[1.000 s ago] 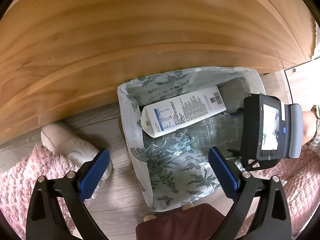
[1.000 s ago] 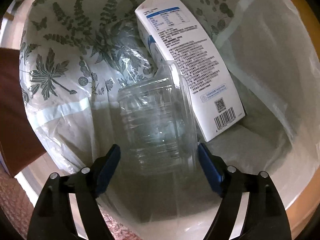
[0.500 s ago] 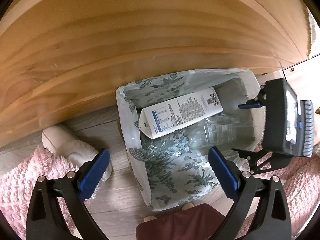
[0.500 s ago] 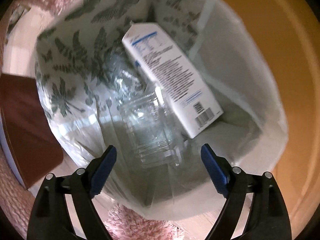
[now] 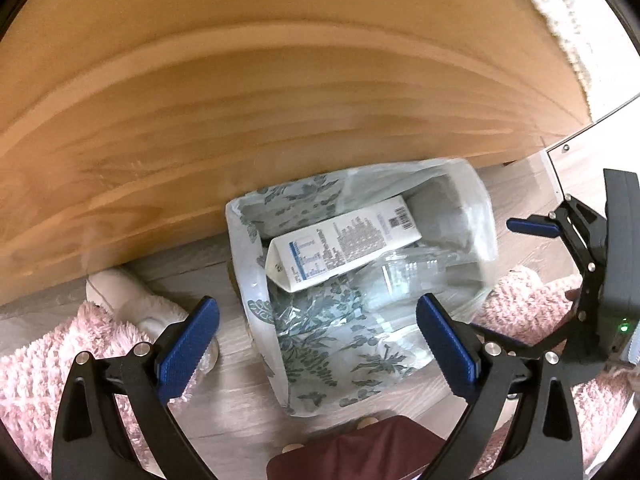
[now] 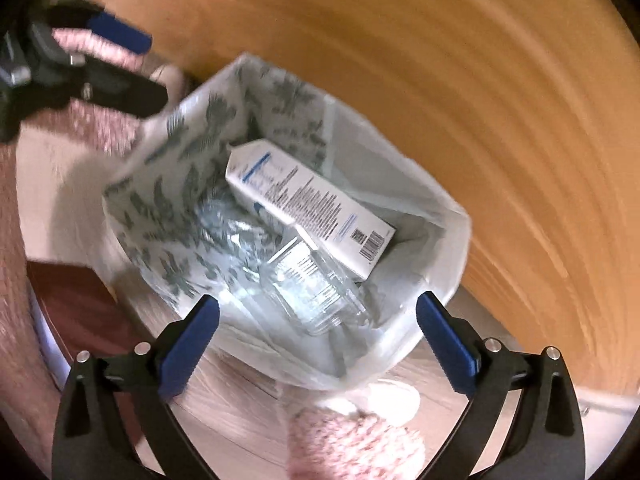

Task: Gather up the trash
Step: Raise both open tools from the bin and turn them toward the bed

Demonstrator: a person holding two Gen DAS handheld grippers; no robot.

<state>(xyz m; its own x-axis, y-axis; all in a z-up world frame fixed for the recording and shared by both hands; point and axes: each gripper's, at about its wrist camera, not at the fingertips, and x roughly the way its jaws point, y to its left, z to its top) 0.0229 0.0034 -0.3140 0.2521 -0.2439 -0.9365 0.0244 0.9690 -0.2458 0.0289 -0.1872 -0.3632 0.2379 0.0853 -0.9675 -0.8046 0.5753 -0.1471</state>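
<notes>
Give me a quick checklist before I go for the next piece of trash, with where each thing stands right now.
1. Clear plastic container inside the lined bin: ok.
2. White carton in the bin too, lying aslant over the container: ok.
3. Right gripper empty, jaws opening, nothing between them: ok.
4. Left gripper empty, jaws wide apart: ok.
5. Both grippers above the bin's rim, not inside it: ok.
6. Next piece of trash in sight: cannot tell; only pink rug, floor and wooden panel show.
</notes>
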